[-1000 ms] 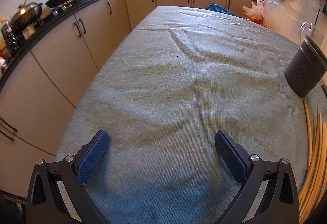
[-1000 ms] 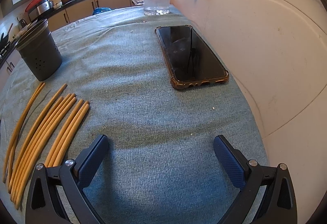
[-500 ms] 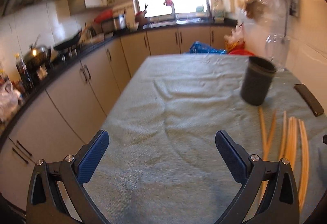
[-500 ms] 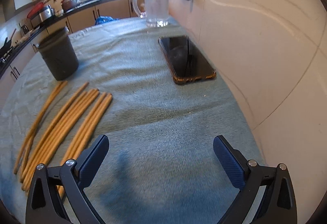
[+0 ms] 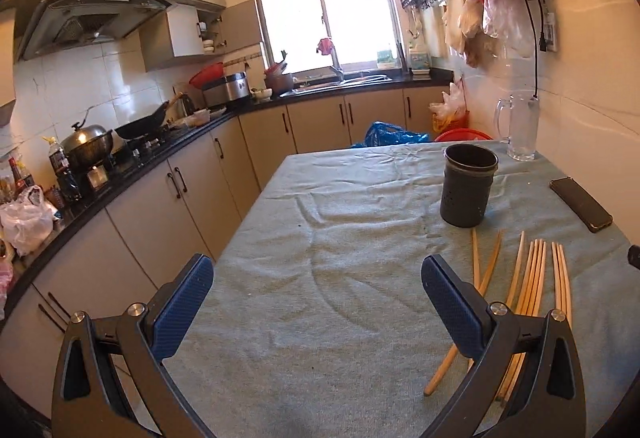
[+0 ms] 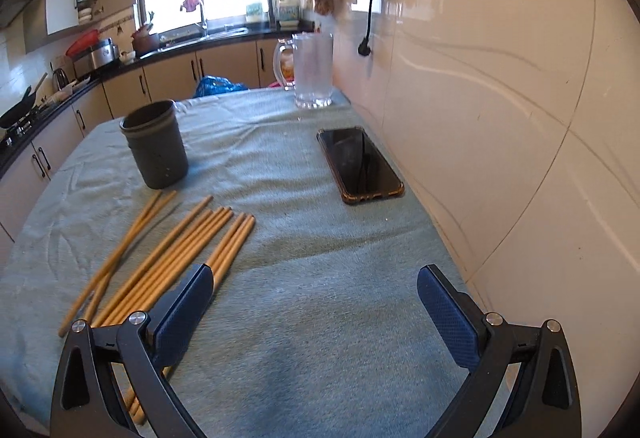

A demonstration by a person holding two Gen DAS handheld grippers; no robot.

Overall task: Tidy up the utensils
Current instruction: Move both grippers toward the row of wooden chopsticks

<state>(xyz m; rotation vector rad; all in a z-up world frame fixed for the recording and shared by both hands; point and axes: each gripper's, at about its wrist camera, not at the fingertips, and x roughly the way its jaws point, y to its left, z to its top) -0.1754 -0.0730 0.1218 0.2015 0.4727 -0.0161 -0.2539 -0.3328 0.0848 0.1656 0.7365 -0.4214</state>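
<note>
Several wooden chopsticks (image 5: 528, 278) lie side by side on the grey-green tablecloth (image 5: 340, 278), also seen in the right wrist view (image 6: 172, 254). A dark grey utensil holder (image 5: 466, 186) stands upright just beyond their far ends; it also shows in the right wrist view (image 6: 156, 150). My left gripper (image 5: 318, 286) is open and empty, above the cloth to the left of the chopsticks. My right gripper (image 6: 312, 298) is open and empty, to the right of the chopsticks, its left finger (image 6: 184, 310) over their near ends.
A black phone (image 6: 360, 166) lies near the wall on the right. A clear glass mug (image 6: 312, 74) stands at the far right corner. The tiled wall (image 6: 500, 98) borders the table's right side. Kitchen cabinets (image 5: 160, 206) run along the left.
Both grippers have risen and tilted up, so the views now show more of the kitchen. The left view has swung right to take in the holder and chopsticks. Nothing on the table has moved.
</note>
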